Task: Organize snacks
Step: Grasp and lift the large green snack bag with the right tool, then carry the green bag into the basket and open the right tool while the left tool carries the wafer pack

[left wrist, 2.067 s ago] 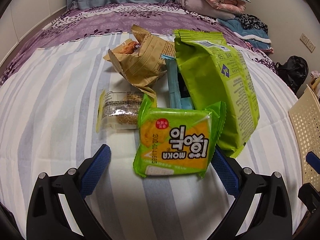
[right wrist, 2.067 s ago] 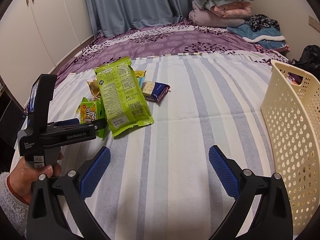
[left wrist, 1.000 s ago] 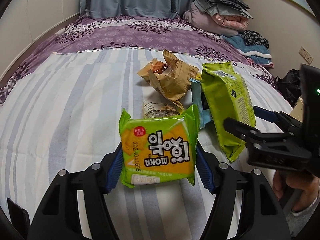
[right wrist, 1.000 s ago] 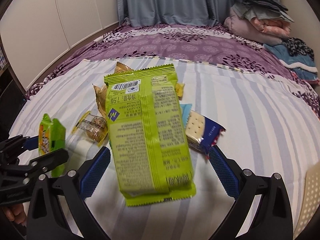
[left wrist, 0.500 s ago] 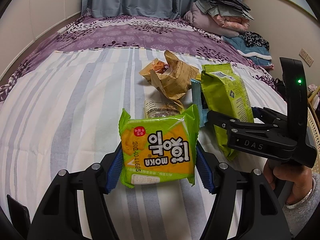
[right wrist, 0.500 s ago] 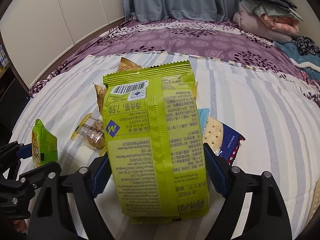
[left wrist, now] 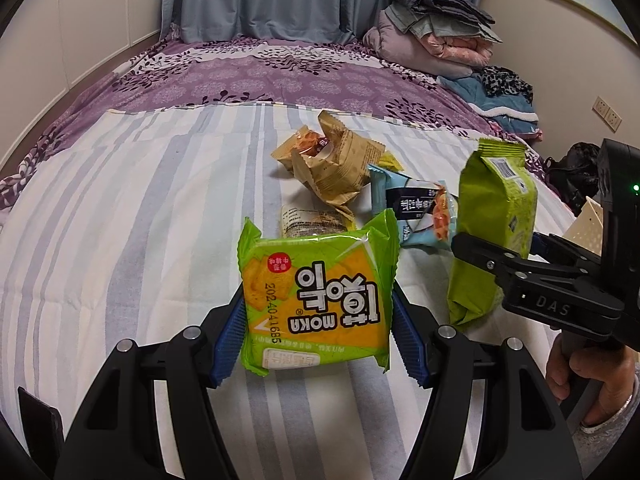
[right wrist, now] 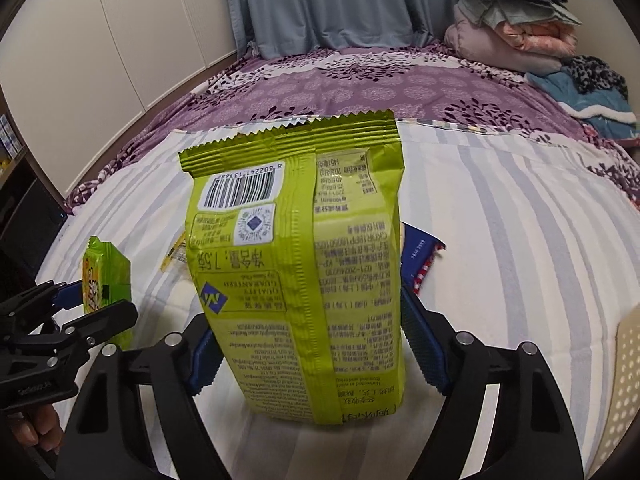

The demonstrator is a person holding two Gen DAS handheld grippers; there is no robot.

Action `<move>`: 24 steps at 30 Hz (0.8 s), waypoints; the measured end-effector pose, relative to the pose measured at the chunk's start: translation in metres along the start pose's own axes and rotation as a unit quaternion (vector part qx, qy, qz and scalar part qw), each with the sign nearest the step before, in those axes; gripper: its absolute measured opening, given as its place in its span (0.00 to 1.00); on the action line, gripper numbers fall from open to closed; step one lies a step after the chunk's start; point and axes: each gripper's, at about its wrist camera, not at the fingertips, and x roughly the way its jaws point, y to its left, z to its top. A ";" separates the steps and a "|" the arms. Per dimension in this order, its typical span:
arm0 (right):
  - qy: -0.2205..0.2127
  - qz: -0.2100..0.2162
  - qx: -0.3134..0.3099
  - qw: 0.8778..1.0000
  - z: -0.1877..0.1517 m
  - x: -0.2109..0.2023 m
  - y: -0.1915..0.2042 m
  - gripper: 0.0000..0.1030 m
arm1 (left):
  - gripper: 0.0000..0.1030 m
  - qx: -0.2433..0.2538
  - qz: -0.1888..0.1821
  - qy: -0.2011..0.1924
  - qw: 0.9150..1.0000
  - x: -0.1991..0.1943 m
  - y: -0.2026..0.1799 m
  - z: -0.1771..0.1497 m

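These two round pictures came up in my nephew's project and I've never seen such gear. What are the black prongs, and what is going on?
No robot: a person holds a hand-held claw in each hand, each carrying a wide-angle camera looking along its prongs. One picture is from the left claw, gripping a square cracker pack; the other from the right claw, whose jaws have just been closing on a tall green bag. More snacks lie on the striped bedsheet; a cream basket shows at the edge.

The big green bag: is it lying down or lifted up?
Lifted up. The big green bag stands on end, clamped in the right gripper, clear of the striped sheet.
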 end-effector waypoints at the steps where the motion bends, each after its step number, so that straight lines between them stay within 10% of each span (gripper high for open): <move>1: -0.002 0.000 0.002 1.000 -0.001 -0.004 -0.001 0.76 | 0.65 0.001 -0.001 -0.002 1.000 -0.002 -0.002 0.000; 24: -0.084 -0.014 0.077 0.993 -0.028 -0.114 -0.048 0.75 | 0.65 0.056 -0.017 -0.039 0.998 -0.054 -0.054 0.002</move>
